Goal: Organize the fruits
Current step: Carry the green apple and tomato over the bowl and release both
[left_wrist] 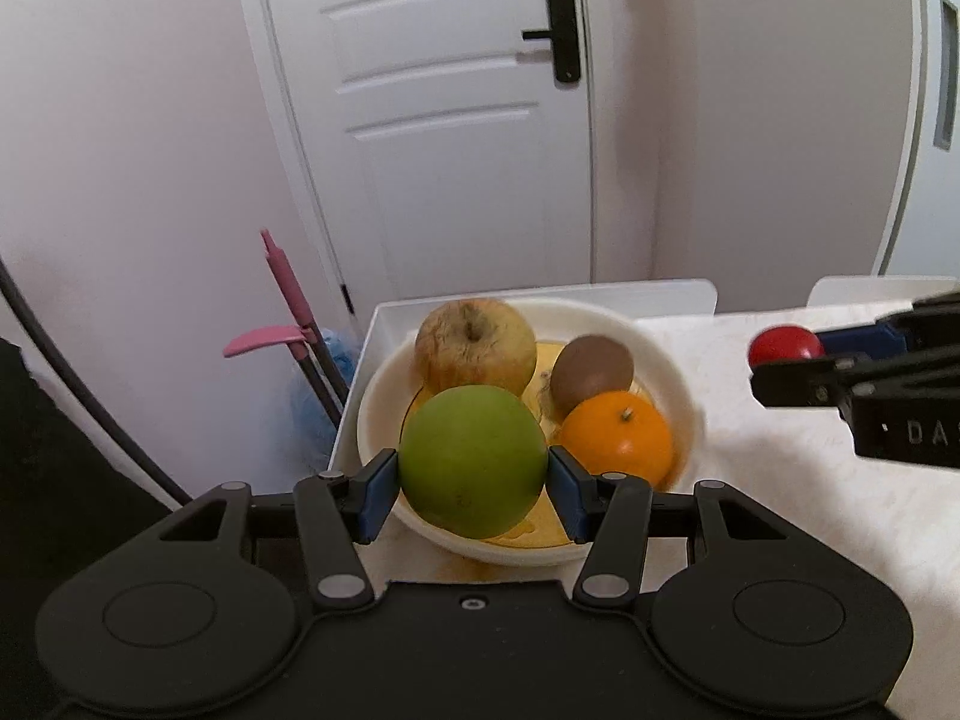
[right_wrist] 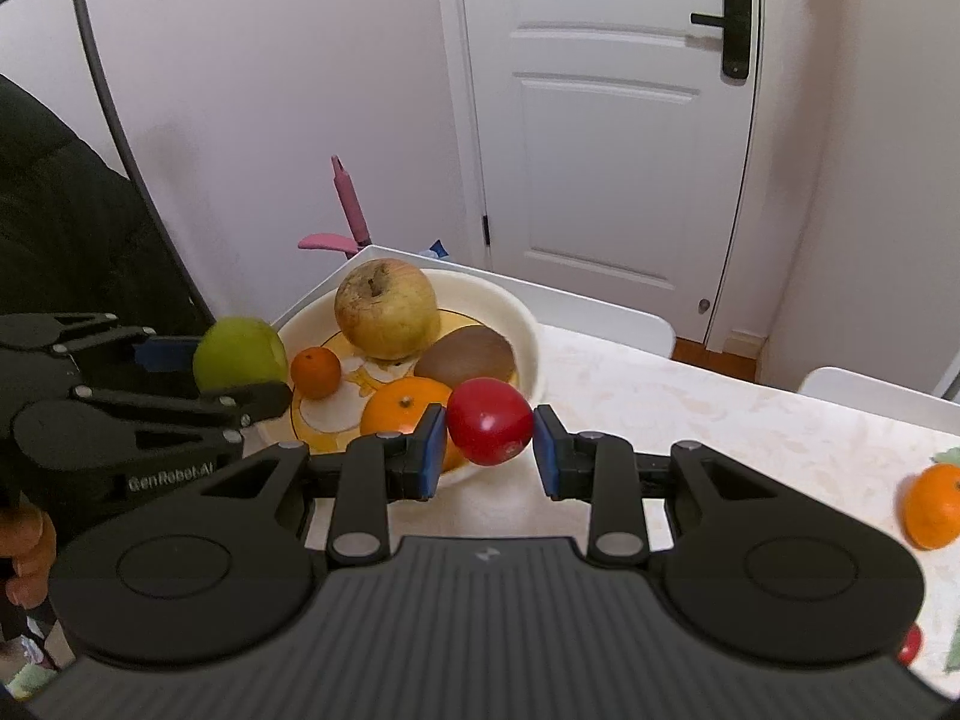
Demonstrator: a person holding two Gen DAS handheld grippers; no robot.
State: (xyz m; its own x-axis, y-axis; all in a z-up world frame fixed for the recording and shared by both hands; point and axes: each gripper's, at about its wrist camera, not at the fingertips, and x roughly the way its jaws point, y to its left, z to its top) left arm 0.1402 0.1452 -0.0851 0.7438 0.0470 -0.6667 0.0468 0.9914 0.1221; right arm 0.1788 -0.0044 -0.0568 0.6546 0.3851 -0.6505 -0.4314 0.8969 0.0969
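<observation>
The left claw (left_wrist: pixel 474 495) squeezed a green apple (left_wrist: pixel 473 462) above the bowl (left_wrist: pixel 666 372) at the tabletop's far-left corner, the right claw (right_wrist: pixel 490 450) gripped a red fruit (right_wrist: pixel 489 420) beside it, and dropping either might knock the piled fruit out.

"GenRobot.AI" on left gripper (right_wrist: pixel 246 381), partial "DA" on right gripper (left_wrist: pixel 798 360)

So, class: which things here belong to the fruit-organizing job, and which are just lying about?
Job:
green apple in left tongs
red fruit in right tongs
bowl
yellowish apple
kiwi
orange
stray orange on table

Lying about:
door
pink-handled tool
</observation>
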